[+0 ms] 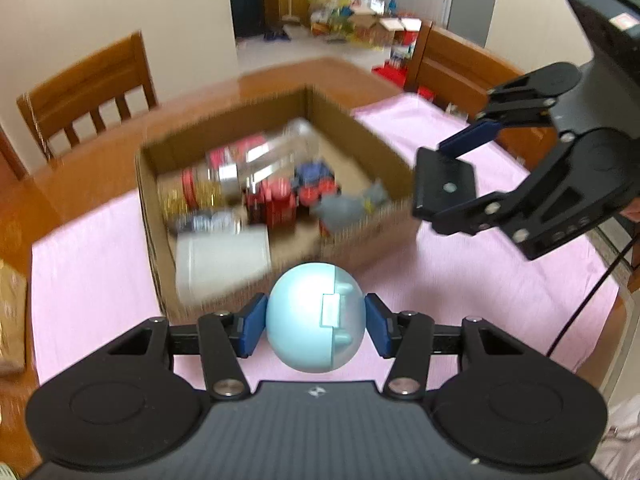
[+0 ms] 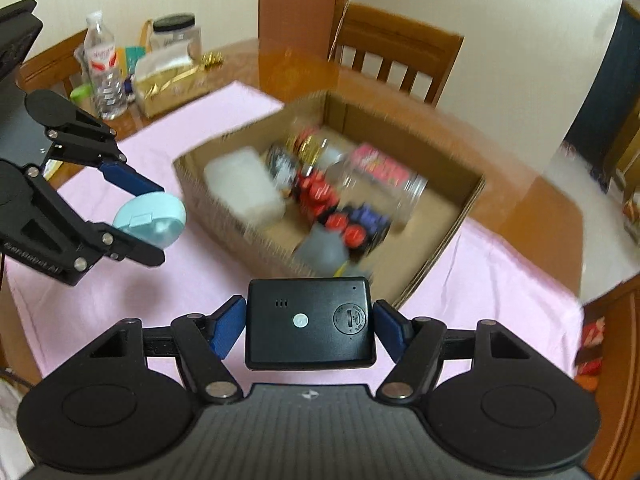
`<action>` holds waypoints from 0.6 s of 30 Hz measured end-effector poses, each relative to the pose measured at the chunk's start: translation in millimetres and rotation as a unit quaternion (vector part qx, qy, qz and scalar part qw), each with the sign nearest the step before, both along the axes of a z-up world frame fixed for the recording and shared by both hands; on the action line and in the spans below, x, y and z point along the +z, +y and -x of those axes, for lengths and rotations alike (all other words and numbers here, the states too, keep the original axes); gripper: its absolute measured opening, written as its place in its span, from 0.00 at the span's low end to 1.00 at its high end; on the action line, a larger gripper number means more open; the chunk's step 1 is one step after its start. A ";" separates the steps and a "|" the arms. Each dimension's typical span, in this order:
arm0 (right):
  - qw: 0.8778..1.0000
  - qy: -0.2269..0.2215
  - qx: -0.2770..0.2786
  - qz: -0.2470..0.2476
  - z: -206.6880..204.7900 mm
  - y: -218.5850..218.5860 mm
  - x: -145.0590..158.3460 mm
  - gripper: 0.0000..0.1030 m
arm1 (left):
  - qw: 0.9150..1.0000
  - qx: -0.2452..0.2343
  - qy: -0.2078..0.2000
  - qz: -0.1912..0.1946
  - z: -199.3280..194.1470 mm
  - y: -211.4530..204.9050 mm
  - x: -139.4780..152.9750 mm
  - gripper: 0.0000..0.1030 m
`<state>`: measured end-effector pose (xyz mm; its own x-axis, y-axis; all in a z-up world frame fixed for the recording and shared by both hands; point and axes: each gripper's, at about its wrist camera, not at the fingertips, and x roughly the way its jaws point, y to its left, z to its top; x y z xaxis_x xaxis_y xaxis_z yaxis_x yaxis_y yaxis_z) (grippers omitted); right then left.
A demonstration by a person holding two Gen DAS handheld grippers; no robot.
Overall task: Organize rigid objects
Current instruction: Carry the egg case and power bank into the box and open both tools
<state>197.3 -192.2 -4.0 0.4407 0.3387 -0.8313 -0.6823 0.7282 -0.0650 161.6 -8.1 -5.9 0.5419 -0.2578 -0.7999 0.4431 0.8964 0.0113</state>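
Table (image 1: pixel 100 184): big wooden one with chairs around it, most of the top covered by a pink cloth (image 1: pixel 92 264).
Cardboard box (image 1: pixel 352 128): open-topped, sitting on the cloth, already loaded with stuff.
Box contents: pretty smeared by motion blur, so take this loosely. There's a white container (image 1: pixel 224 260) at the near corner, a clear jar (image 1: pixel 256 160) with a red label lying on its side, a red and blue toy vehicle (image 1: pixel 296 196), and a grey figure (image 1: pixel 344 208) against the box's right wall.
Right gripper (image 2: pixel 310 326): clamped on a black device (image 2: pixel 310 326), the blue pads (image 2: pixel 228 328) pressed to both its short sides. It's up in the air, just off the box's right side.
Left gripper (image 1: pixel 316 320): squeezing a light blue ball-shaped case (image 1: pixel 316 320) between its pads, held up above the cloth right in front of the box's near corner.
Clutter on the far table edge: a water bottle (image 2: pixel 102 68), a jar with a dark lid (image 2: pixel 176 32) and a gold-wrapped box (image 2: pixel 168 84), well apart from the cardboard box.
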 end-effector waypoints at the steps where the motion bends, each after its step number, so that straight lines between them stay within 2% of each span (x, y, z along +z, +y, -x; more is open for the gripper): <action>1: 1.000 -0.006 0.000 0.000 -4.3 0.4 3.2 0.72 | 1.000 -0.001 -0.007 0.002 -5.1 -1.6 2.9 0.50; 7: 1.000 -0.027 -0.009 -0.003 -34.1 1.1 7.0 0.72 | 0.999 0.003 -0.032 0.007 -39.3 -16.3 4.6 0.50; 14: 0.999 -0.025 -0.007 0.019 -56.8 -1.3 -6.6 0.72 | 0.999 0.027 -0.004 0.020 -65.0 -24.1 -18.7 0.50; 18: 1.000 -0.018 -0.014 0.021 -66.0 -2.8 -13.4 0.72 | 0.999 0.043 -0.006 0.018 -68.8 -24.6 -24.8 0.53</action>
